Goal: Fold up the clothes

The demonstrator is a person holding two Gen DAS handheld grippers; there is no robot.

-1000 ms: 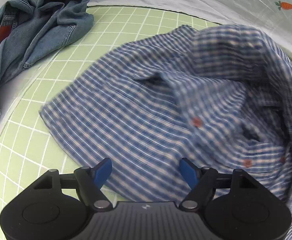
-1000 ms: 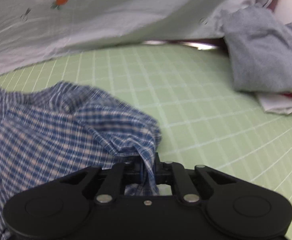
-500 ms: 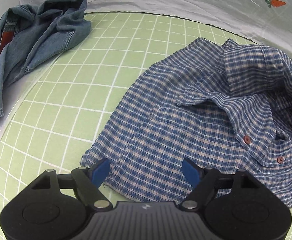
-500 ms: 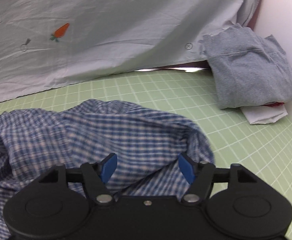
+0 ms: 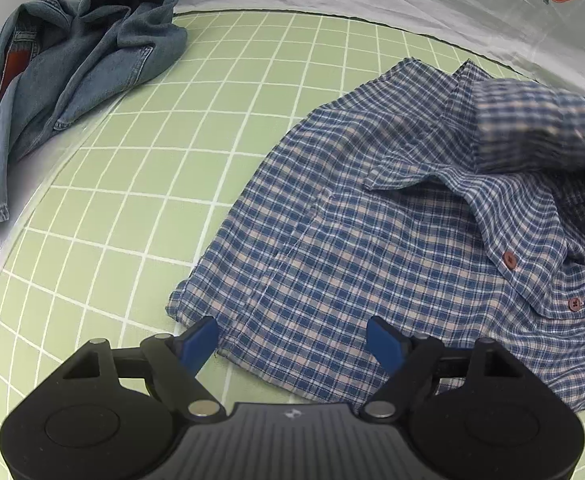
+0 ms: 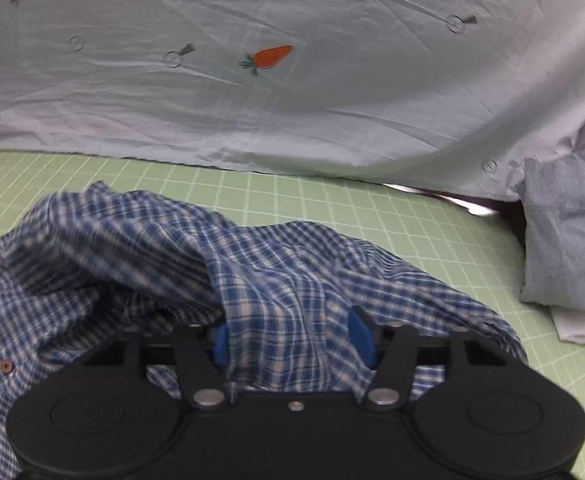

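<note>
Left tool (image 5: 292,338): blue pads spread wide, holding nothing; it hovers over the near hem of the plaid shirt (image 5: 372,248), one pad above the hem's corner, the other above the cloth.
Right tool (image 6: 292,338): pads apart, with a ridge of plaid shirt (image 6: 276,280) bunched between them; the cloth lies loose in the gap, so this reads as not yet pinched.
Shirt position: crumpled on the green grid mat (image 5: 140,208), one panel fairly flat toward the left tool, the collar and button placket heaped on the far side of that panel.
Handling: thin, light woven cotton by the look of it, wholly limp; it will sag and drag rather than hold shape, and a loose pinch may slip off.
Where to grip: judged best at the hem corners or a seam, where doubled cloth gives the pads more to bite on.
Edges: the shirt's near hem lies close to the mat's front edge.
Open room: bare mat stretches from the shirt toward the denim jacket (image 5: 72,64), well apart from it; on the shirt's other side the grey folded garment (image 6: 564,236) sits near, so less room there.
Backdrop: carrot-print sheet (image 6: 292,92) beyond the shirt.
</note>
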